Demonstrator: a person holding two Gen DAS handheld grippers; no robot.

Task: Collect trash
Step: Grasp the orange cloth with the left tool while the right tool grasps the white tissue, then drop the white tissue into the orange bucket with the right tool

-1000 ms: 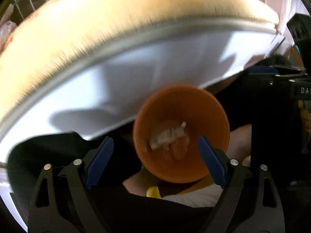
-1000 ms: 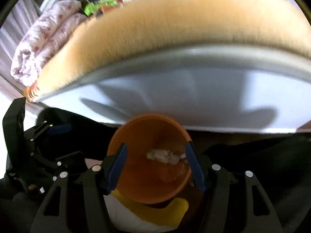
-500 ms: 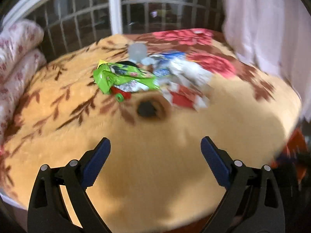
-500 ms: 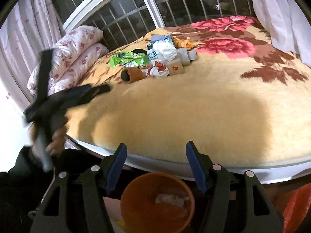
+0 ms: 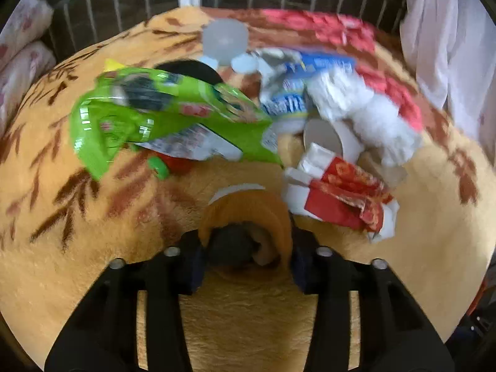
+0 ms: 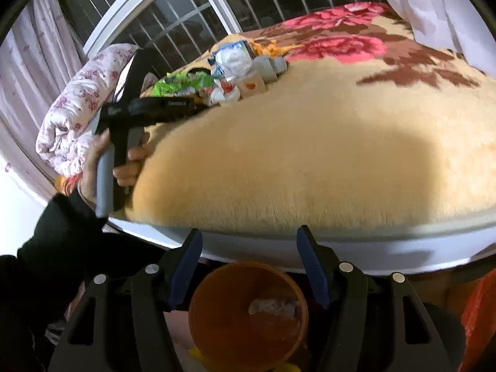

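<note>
Covering the bed (image 6: 310, 142) is a plush tan blanket with brown leaf sprays and red flowers toward its far edge, where a barred window (image 6: 192, 21) and white curtains (image 6: 434, 3) close off the room. A rolled floral quilt (image 6: 77, 105) lies along the bed's left edge. The trash sits in one heap near the far-left part of the bed: a green snack bag (image 5: 161, 117), a blue-and-white wrapper (image 5: 297, 93), white crumpled tissue (image 5: 365, 114), a red-and-white carton (image 5: 338, 198) and a clear plastic cup (image 5: 224, 42). The left tool (image 5: 245, 248) is closing on a brown paper cup (image 5: 248, 214) lying on its side at the heap's near edge, its pads at the cup's rim on both sides. The right tool (image 6: 251, 266), jaws apart and holding nothing, hovers off the bed's near edge above an orange bin (image 6: 248, 313) that has a scrap in it. Between heap and near edge the blanket lies bare.
</note>
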